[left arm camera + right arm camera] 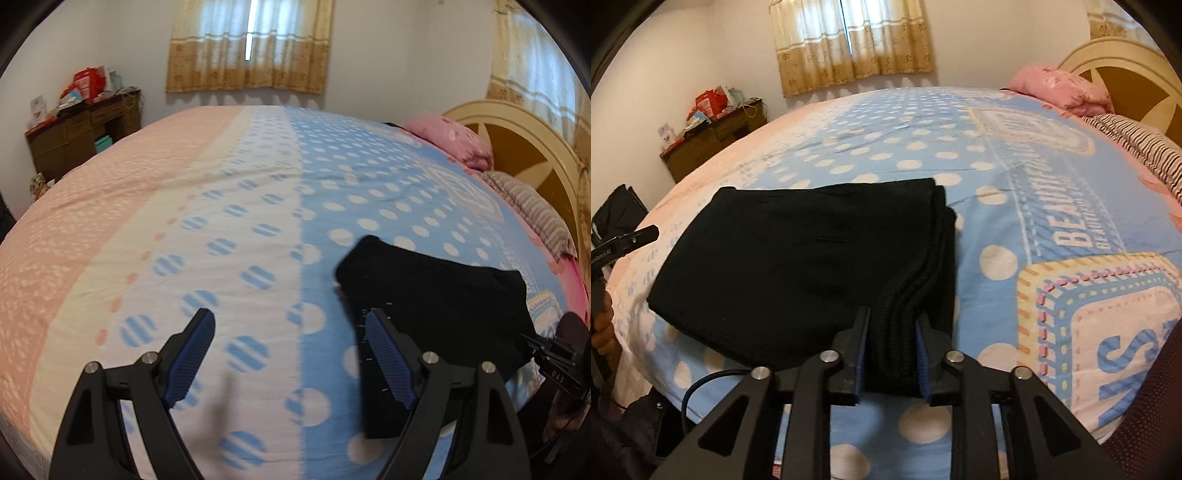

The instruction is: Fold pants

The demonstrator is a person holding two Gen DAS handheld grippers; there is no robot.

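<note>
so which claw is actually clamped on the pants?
The right claw, shut on the folded black pants' ribbed edge; the left claw is open, empty.

Each view is taken from a wrist-mounted fisheye camera, directed forward along its gripper's fingers, low and close above the polka-dot blue, white and pink bedspread [258,206]. The folded black fabric pants [798,254], curtained window [251,44] and cream headboard [1123,62] are shared by both views.
</note>
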